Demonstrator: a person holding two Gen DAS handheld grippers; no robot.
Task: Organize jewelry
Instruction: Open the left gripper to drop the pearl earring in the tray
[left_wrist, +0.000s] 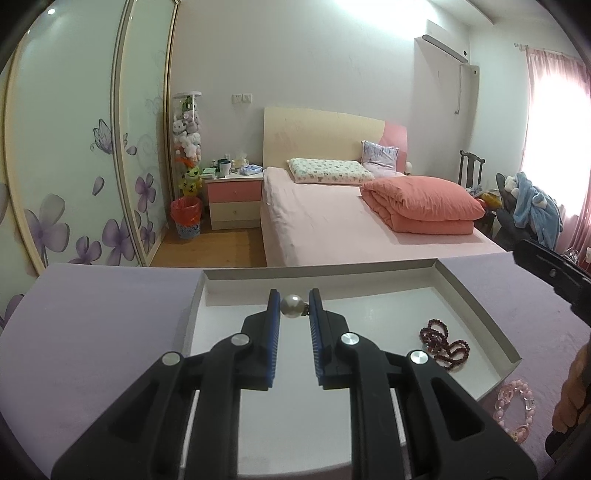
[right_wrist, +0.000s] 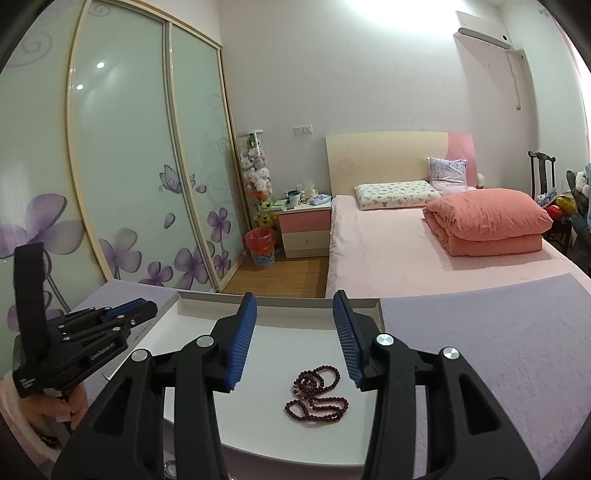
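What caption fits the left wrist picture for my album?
Left gripper pinching a round white pearl over a shallow white box holding dark red beads.

Black left hand-held gripper (left_wrist: 293, 308) with blue ribbed pads, pinching a white pearl (left_wrist: 292, 305). Under it, a white tray (left_wrist: 476, 295) on a lilac counter (left_wrist: 92, 332). Right of the pads, dark red beads (left_wrist: 443, 347); lower right, outside the tray, a clear pink bracelet (left_wrist: 517, 410). Same black and blue on the right hand-held gripper (right_wrist: 294, 339). Beyond, a pale pink bed (left_wrist: 332, 221), a salmon folded quilt (left_wrist: 424, 203), purple flowers on pale green wardrobe doors (left_wrist: 74, 166).
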